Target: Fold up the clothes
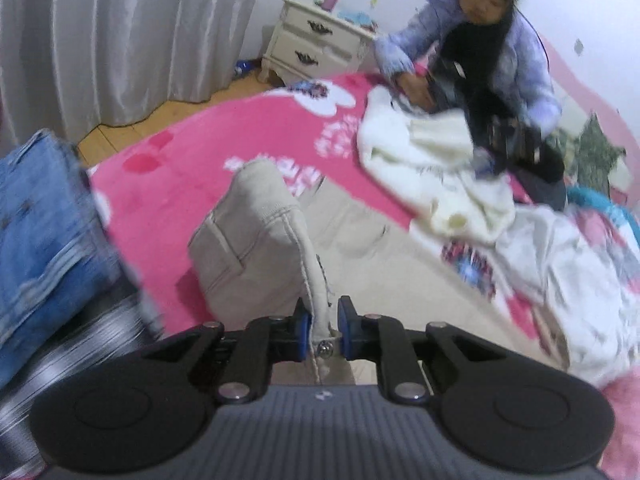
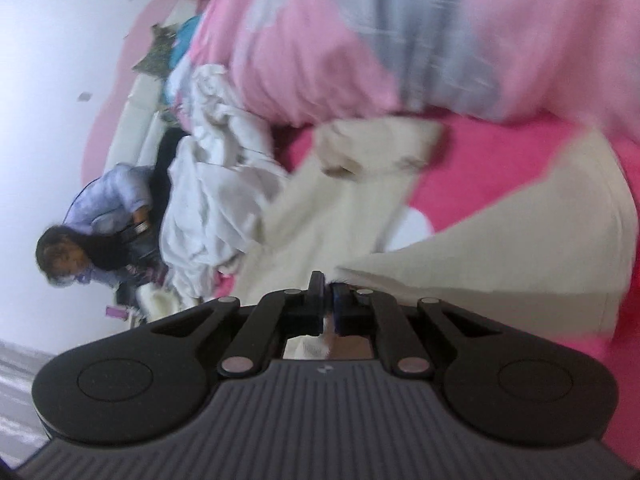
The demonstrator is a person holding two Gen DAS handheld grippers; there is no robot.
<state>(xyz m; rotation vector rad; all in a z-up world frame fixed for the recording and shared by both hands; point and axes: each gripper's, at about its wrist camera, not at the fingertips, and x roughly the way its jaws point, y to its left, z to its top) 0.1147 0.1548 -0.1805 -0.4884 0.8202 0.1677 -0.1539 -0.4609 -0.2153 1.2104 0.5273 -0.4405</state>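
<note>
Beige trousers lie on a pink blanket, with one end lifted off it. My left gripper is shut on their waistband, beside a metal rivet, and the fabric hangs folded in front of the blue pads. In the right wrist view, which is rolled sideways, the same beige trousers spread across the bed. My right gripper is shut on a thin edge of the beige cloth, which stretches away to the right. Both pictures are blurred by motion.
A person in a lilac jacket kneels on the far side of the bed over a cream garment. Blue jeans are at the left and white printed cloth at the right. A pink quilt is heaped behind. A nightstand and curtain stand beyond.
</note>
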